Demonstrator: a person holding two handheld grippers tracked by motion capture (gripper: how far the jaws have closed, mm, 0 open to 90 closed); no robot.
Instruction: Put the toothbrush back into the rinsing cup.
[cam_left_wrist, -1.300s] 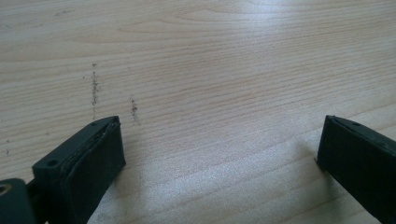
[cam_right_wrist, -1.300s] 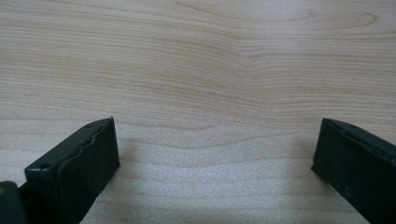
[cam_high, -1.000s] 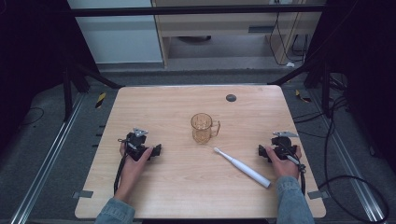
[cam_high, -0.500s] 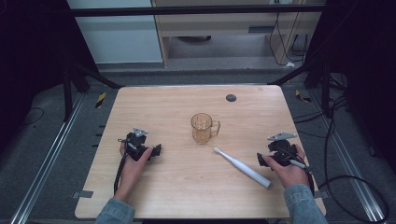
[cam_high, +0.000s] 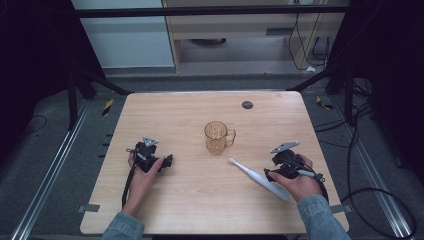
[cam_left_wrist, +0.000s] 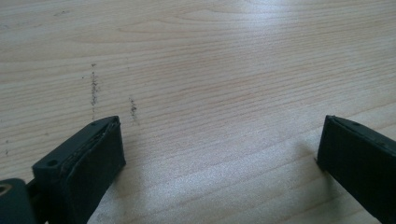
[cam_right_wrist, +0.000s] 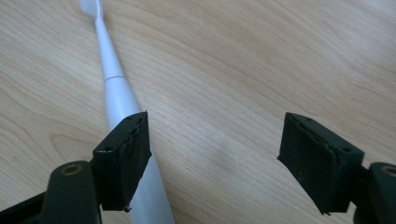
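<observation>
High view: a person's two forearms in denim sleeves reach in from the bottom edge over a light wooden desk (cam_high: 165, 115). The left hand-held gripper (cam_high: 167, 160) rests on the desk at the left, its jaws pointing toward the middle. The right hand-held gripper (cam_high: 270, 175) sits at the right, just beside the thick handle end of a white electric toothbrush (cam_high: 257, 177). That toothbrush lies flat on the desk on a diagonal, its bristled head pointing up and left toward a clear amber glass mug (cam_high: 216, 136). The mug stands upright near the desk's centre, handle to the right, a little apart from the brush head. A small dark round disc (cam_high: 247, 104) lies near the desk's far edge, well apart from everything else.

Left gripper view: the two black jaws are spread wide over bare wood, with a few dark scuff marks (cam_left_wrist: 94, 88) ahead of them.

Right gripper view: the jaws are spread wide and hold nothing. The toothbrush handle (cam_right_wrist: 122, 105) runs past the left jaw on its outer side, partly hidden behind it, not between the jaws.
</observation>
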